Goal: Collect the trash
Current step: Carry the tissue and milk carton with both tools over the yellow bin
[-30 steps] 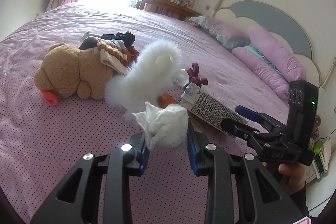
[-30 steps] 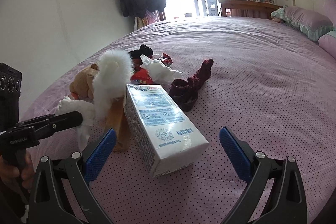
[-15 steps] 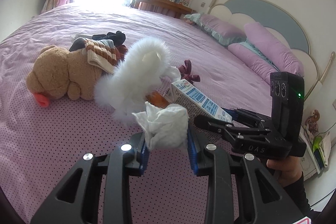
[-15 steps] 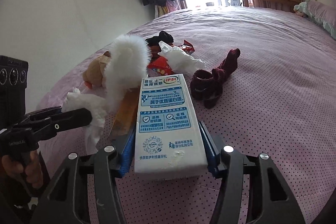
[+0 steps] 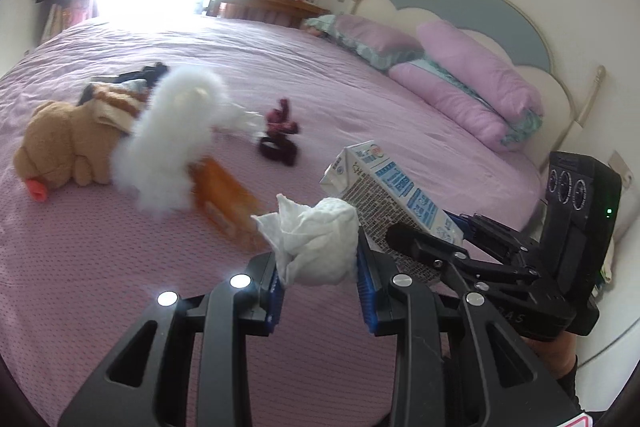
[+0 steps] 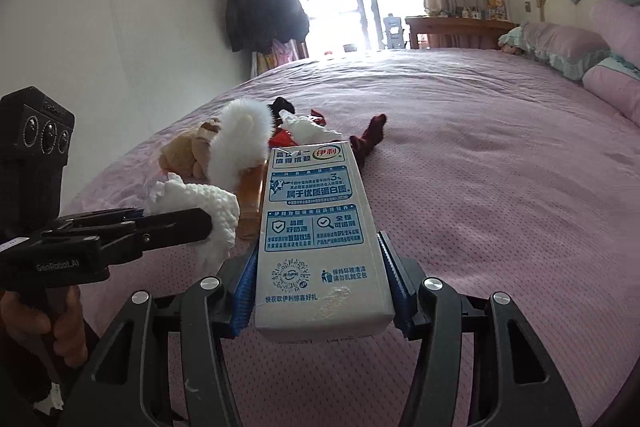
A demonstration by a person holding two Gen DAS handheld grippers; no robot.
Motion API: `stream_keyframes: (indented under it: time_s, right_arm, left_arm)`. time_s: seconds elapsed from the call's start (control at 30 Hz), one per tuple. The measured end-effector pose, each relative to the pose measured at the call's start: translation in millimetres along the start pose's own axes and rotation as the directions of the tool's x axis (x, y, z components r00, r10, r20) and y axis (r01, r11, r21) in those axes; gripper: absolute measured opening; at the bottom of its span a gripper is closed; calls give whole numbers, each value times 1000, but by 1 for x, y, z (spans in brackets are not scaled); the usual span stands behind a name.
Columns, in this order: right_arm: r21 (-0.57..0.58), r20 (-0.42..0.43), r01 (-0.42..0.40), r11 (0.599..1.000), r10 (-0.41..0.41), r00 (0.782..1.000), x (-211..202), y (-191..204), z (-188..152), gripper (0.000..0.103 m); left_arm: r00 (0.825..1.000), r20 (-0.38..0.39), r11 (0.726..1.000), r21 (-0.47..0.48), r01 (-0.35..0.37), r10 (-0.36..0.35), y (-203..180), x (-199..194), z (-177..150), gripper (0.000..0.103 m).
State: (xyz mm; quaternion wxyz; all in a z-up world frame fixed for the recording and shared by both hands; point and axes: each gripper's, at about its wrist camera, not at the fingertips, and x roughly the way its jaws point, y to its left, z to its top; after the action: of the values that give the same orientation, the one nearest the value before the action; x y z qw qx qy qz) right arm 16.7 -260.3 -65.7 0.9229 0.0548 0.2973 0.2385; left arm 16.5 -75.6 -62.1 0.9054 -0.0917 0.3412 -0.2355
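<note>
two grippers up over the bed (image 5: 360, 95), each with a piece of trash. left gripper (image 5: 320, 279) has its blue pads pressed on a crumpled white tissue (image 5: 316, 243); the wad bulges up and forward past the fingertips, clear of the sheet. right gripper (image 6: 320, 283) is clamped on a milk carton (image 6: 316, 227), pads on its two long sides near the bottom end, printed face up, top end pointing away toward the pile on the bed. in the left view the carton (image 5: 396, 195) sits just right of the tissue, tilted, top corner raised, with the right gripper (image 5: 460, 243) beside it and a hand (image 5: 556, 351) under its handle. in the right view the left gripper (image 6: 176, 223) comes in from the left, tissue (image 6: 196, 211) at its tip, just left of the carton, a hand (image 6: 48, 327) around the grip. both grippers point forward and somewhat down at the bed.

beyond the carton, on the bed: a white fluffy toy (image 5: 176, 143), a brown teddy (image 5: 68, 147) touching its left side, an orange packet (image 5: 228, 199) blurred just in front of the fluffy toy, a dark red sock (image 5: 280, 135) to the right of it. pink pillows (image 5: 472, 83) lie well right of the carton by the headboard.
</note>
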Motion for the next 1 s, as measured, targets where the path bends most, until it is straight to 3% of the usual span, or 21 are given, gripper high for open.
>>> stream_keyframes:
  time_s: [0.23,0.47,0.6,0.7,0.77,0.97,1.0]
  right_arm:
    - [96,68,157,983,-164,984,-94,-23,-42,53]
    - [235,30,333,913,-349,937,-164,-49,-106,53]
    - [288,-45,431,855,-438,898,-190,-61,-147,53]
    - [356,-128,490,796,-478,869,-202,-76,-183,53]
    - [397,-188,536,745,-506,842,-204,-85,-206,53]
    - [517,-314,588,622,-502,806,-210,-113,-273,53]
    - [531,-330,593,605,-497,803,-212,-117,-282,53]
  left_arm:
    - [985,-88,982,106,157,-148,-74,17,-22,31]
    - [937,-232,929,200,310,-263,-150,47,-59,31]
    - [893,-348,899,226,375,-286,-189,75,-89,32]
    - [847,-445,881,220,419,-292,-214,99,-115,32]
    - [814,-512,873,222,434,-275,-230,117,-136,32]
    - [690,-701,891,181,417,-181,-256,173,-202,32]
    - [677,-717,895,177,410,-168,-258,180,-210,32]
